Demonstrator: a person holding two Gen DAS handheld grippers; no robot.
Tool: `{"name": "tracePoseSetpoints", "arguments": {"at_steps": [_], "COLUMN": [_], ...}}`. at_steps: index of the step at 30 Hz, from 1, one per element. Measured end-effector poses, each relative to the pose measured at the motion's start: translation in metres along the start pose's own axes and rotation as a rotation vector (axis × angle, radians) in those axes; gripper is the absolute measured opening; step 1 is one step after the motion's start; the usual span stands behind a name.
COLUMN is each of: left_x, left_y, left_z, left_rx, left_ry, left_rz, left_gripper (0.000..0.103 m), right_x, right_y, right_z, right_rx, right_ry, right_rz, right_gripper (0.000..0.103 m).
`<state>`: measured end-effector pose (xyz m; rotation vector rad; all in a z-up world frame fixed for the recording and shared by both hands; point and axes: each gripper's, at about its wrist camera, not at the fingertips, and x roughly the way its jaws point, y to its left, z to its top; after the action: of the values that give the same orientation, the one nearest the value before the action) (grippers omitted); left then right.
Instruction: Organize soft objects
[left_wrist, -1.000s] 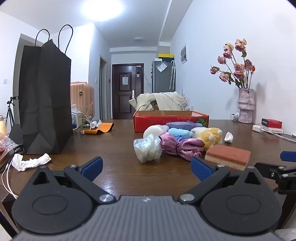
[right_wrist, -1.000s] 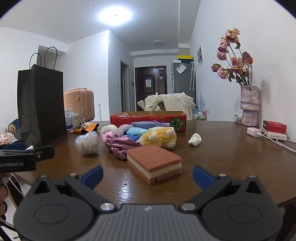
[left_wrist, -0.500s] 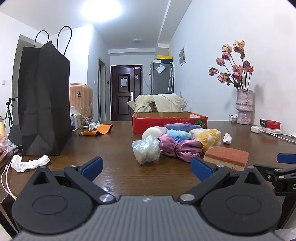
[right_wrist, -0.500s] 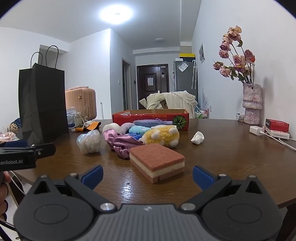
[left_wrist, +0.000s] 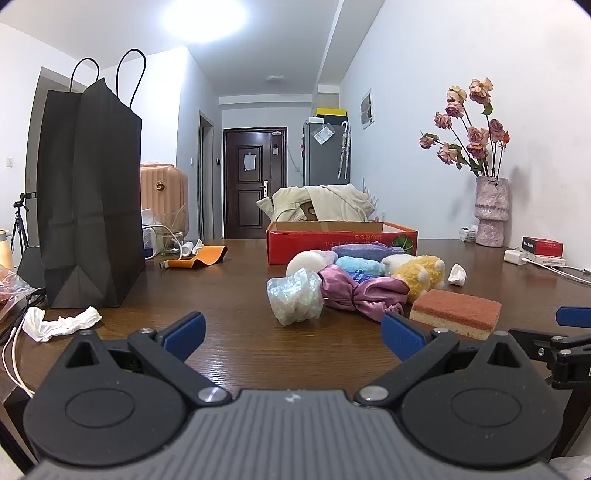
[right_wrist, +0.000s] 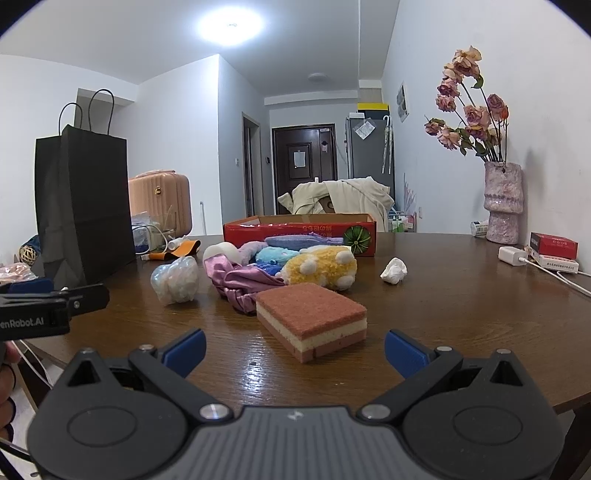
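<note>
Left hand-held gripper (left_wrist: 291, 334) and right hand-held gripper (right_wrist: 293, 349) both spread wide, empty, above worktop (right_wrist: 461, 295), sponge (right_wrist: 312, 319) at 12 o'clock of right, red box (right_wrist: 299, 236) beyond soft pile.

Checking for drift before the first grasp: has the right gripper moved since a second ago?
Yes. The right gripper has edged forward: the sponge looms larger and nearer.
</note>
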<state>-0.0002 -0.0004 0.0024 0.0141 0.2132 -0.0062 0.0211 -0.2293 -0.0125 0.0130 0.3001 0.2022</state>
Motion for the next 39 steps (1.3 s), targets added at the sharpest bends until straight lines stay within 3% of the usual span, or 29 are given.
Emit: {"name": "tracePoseSetpoints", "arguments": {"at_steps": [39], "left_x": [0.0004], "left_y": [0.0025], "left_z": [-0.0008], "left_rx": [-0.002], "left_ry": [0.003], "left_rz": [-0.004], "left_gripper": [0.103], "right_x": [0.0019], "right_y": [-0.0005], "right_z": [-0.0008], "right_rx": [0.005], "right_ry": [0.011], "right_rz": [0.004], "right_gripper": [0.103]}}
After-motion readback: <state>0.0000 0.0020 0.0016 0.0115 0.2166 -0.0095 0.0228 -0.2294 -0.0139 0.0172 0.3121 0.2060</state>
